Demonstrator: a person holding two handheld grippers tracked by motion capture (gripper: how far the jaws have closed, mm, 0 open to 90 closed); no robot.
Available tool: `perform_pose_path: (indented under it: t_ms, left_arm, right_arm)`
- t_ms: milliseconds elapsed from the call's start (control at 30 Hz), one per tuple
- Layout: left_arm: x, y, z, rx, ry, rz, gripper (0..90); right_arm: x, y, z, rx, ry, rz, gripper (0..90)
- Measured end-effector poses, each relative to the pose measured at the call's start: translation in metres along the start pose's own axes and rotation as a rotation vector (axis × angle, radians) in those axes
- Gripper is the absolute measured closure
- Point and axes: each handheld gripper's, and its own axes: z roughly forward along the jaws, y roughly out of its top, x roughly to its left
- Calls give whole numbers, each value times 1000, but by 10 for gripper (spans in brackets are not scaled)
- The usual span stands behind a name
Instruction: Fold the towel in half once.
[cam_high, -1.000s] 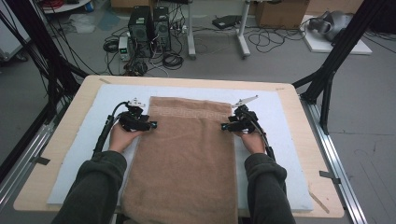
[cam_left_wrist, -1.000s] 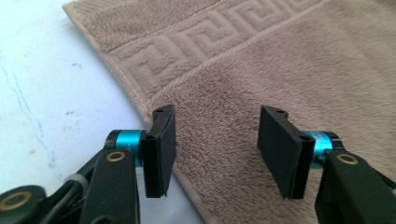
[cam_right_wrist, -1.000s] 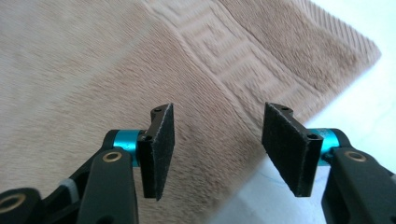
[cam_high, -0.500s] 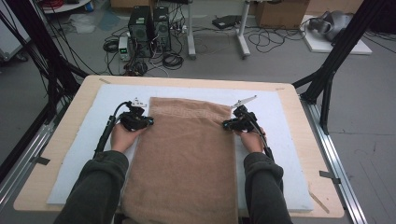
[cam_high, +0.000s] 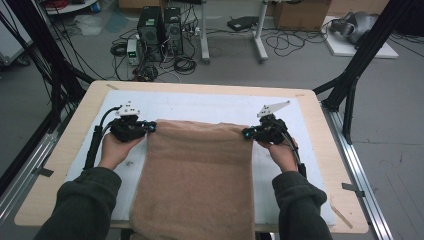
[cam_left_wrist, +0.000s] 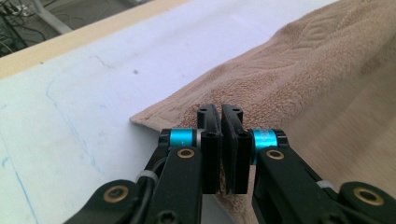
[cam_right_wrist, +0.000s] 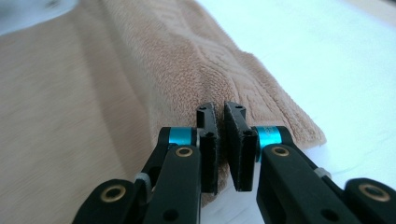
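Tan terry towel (cam_high: 200, 180) is the whole story here, spread on a pale blue-white mat (cam_high: 210, 107) that covers most of a light wooden table (cam_high: 65, 150). No bins or boxes on the table, so nothing is sitting inside anything; the towel just lies flat on the mat, and its near end runs over the table edge toward the person

The left gripper (cam_high: 148, 127) is at the towel's far left corner and the right gripper (cam_high: 247, 133) at the far right corner, each one coming in from the side with a hand behind it. The left gripper view has the left gripper (cam_left_wrist: 220, 112) with its jaws squeezed together on the towel (cam_left_wrist: 299, 70) edge, fabric caught between the pads and a little pointed corner sticking out beside them. Same deal in the right gripper view: the right gripper (cam_right_wrist: 221, 108) is pinched onto a raised fold of towel (cam_right_wrist: 196, 56), jaws almost touching with cloth in between. Both sets of jaws have just been closing, with the towel between them

The far edge looks lifted and bunched into a soft ridge between the two grippers. The towel's long axis runs from the far side of the table straight back toward the person, short edge stretched left to right between the grippers
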Motion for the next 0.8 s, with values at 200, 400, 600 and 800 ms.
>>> perform_pose_path:
  t_ms: [200, 400, 600, 800]
  left_arm:
    - [-29, -34, -19, 26, -24, 75, 858]
    - [-46, -58, -26, 86, -76, 112, 851]
    - [-39, -61, -27, 102, -105, 64, 637]
    - [-24, -49, -20, 55, -63, 2, 583]
  right_arm:
    - [34, -27, -3, 27, 51, -21, 840]
    - [52, -56, 8, 67, 77, -18, 840]
    - [47, -66, 8, 40, 128, 33, 732]
    - [34, -48, -5, -10, 60, 38, 649]
